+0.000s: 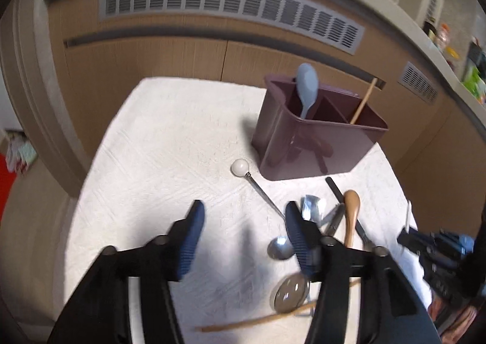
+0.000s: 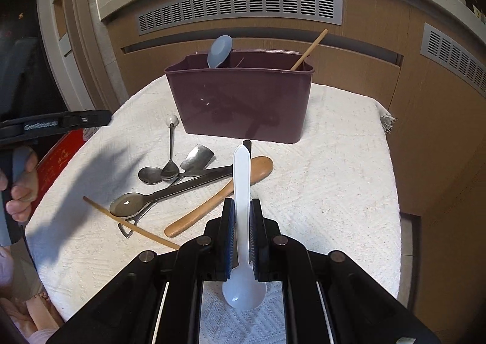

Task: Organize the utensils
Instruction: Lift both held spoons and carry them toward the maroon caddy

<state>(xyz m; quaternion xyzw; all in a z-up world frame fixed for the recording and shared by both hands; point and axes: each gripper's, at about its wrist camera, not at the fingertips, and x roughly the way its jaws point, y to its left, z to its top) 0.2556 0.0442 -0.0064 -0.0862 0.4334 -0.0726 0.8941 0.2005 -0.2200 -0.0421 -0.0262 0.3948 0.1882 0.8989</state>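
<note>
A maroon utensil holder (image 2: 243, 101) stands at the back of the white cloth; it also shows in the left wrist view (image 1: 316, 137). A blue spoon (image 2: 219, 51) and a wooden chopstick (image 2: 309, 49) stand in it. My right gripper (image 2: 242, 207) is shut on a white plastic spoon (image 2: 241, 180), handle pointing toward the holder, bowl near the camera. My left gripper (image 1: 243, 213) is open and empty above the cloth, left of a pile of loose utensils: metal spoons (image 2: 158, 174), a wooden spoon (image 2: 218, 195), a chopstick (image 2: 130, 222), a white-knobbed utensil (image 1: 240, 167).
The white cloth (image 2: 334, 177) covers a small table. Wooden cabinets with grey vents (image 2: 240, 5) stand close behind it. A red object (image 2: 57, 158) lies beyond the table's left edge. The right gripper shows at the right edge of the left wrist view (image 1: 437, 256).
</note>
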